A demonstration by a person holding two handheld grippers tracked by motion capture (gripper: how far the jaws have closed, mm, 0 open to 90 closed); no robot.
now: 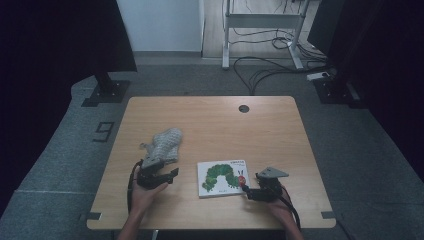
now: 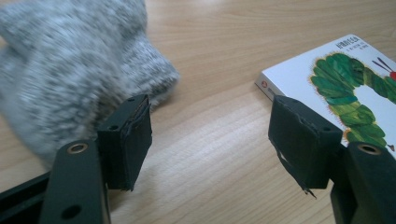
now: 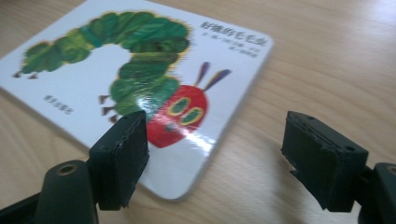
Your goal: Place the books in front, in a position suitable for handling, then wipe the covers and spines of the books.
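Note:
A white board book (image 1: 222, 177) with a green caterpillar on its cover lies flat near the table's front edge. My right gripper (image 1: 251, 192) is open at the book's right front corner. In the right gripper view the book (image 3: 140, 74) lies under the left pad, and the right pad is over bare wood. A grey knitted sock (image 1: 166, 142) lies left of the book. My left gripper (image 1: 167, 176) is open just in front of the sock. In the left gripper view nothing lies between the jaws, with the sock (image 2: 70, 70) behind the left one and the book (image 2: 345, 79) behind the right one.
The wooden table (image 1: 215, 125) has a round cable hole (image 1: 243, 108) near its far edge. Beyond the table are a desk frame (image 1: 262, 30) and cables on the floor. Dark stands are at both sides of the room.

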